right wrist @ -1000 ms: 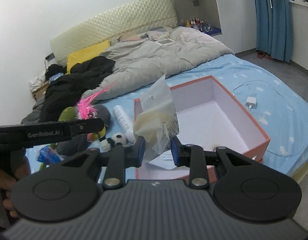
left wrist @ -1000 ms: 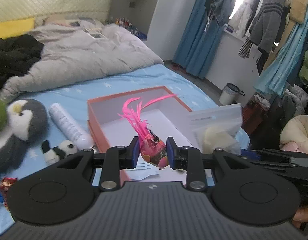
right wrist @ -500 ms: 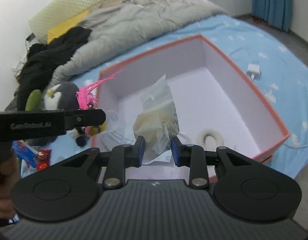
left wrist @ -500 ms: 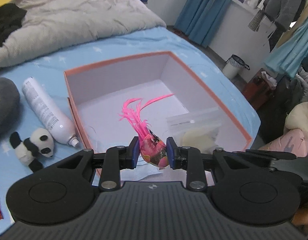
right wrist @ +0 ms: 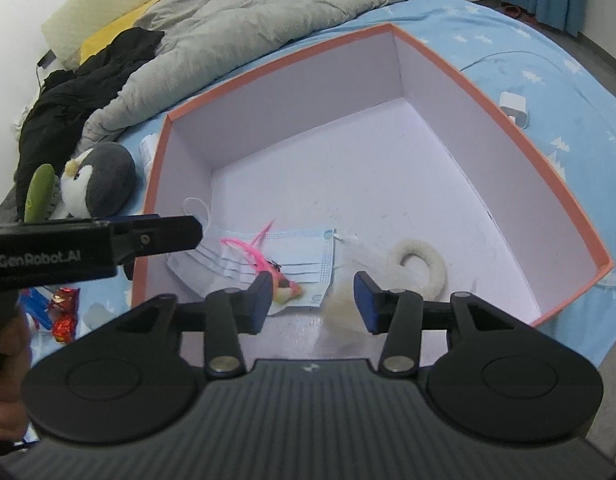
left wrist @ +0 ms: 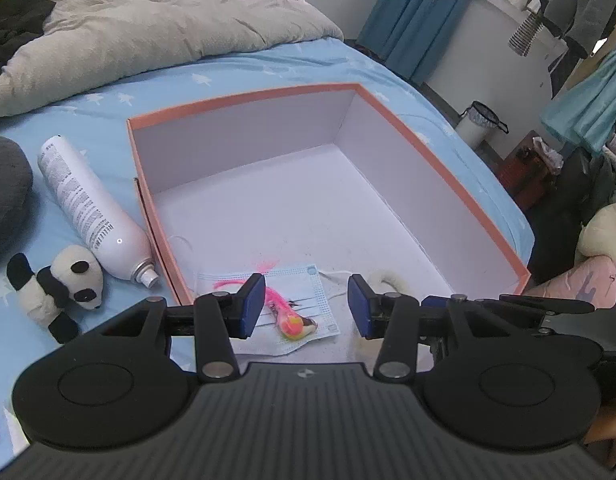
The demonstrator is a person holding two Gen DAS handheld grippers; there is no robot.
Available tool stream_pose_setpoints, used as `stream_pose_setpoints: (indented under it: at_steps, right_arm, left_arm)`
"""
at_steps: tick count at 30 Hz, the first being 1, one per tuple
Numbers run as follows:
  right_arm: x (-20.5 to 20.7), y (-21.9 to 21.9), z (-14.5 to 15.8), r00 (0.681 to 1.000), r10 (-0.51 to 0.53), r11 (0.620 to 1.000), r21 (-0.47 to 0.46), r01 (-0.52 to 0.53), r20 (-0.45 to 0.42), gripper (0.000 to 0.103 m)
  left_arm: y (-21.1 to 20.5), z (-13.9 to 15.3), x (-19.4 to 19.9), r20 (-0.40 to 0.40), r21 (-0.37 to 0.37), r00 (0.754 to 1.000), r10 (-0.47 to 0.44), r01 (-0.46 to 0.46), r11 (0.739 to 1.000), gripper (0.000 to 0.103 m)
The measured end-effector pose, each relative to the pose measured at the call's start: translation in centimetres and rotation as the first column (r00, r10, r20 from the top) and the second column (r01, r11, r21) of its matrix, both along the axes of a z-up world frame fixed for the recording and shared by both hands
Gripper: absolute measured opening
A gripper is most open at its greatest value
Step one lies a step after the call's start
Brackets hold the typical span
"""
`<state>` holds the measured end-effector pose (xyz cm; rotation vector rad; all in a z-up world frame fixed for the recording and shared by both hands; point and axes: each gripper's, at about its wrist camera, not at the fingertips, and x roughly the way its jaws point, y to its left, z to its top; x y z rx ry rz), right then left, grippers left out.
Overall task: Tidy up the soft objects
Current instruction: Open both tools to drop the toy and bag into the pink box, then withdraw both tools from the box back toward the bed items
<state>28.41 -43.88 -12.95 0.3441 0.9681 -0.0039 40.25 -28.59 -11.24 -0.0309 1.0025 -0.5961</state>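
Feather toy [left wrist: 285, 312] now dropped on mask [left wrist: 308, 300], spray can [left wrist: 87, 208] beside box [left wrist: 448, 176].

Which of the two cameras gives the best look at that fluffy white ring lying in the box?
The right wrist view: the ring lies in the open on the floor of the box, its whole loop visible. In the left wrist view only a sliver of the ring shows, the rest hidden behind the left gripper.

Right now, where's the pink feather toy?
The pink feather toy lies in the orange box, on the blue face mask near the front-left corner, below the open left gripper.
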Motion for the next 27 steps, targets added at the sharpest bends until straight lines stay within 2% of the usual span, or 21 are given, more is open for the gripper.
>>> stream_pose_setpoints:
  at_steps: [7, 16, 20, 27]
  right_arm:
    - [-1.5, 0.5, 1.9, 0.999, -0.008, 1.0, 0.005, 0.008, 0.048, 0.048]
    - [-5.3, 2.1, 5.2, 0.992, 0.0, 1.0, -0.018, 0.002, 0.124, 0.048]
    - [-7.4, 3.2, 6.7, 0.988, 0.023, 0.999, -0.047, -0.017, 0.151, 0.048]
    - [-12.0, 4.6, 9.2, 0.974, 0.028, 0.999, -0.047, -0.018, 0.223, 0.048]
  left_arm:
    - [1.5, 2.8, -2.1, 0.054, -0.015, 0.998, 0.016, -0.015, 1.0, 0.052]
    - [4.5, 6.8, -7.1, 0.122, -0.06, 0.991, 0.052, -0.045, 0.997, 0.052]
    - [5.7, 8.6, -10.0, 0.158, -0.087, 0.985, 0.07, -0.057, 0.995, 0.052]
    - [7.9, 10.9, -15.8, 0.223, -0.086, 0.972, 0.072, -0.054, 0.995, 0.052]
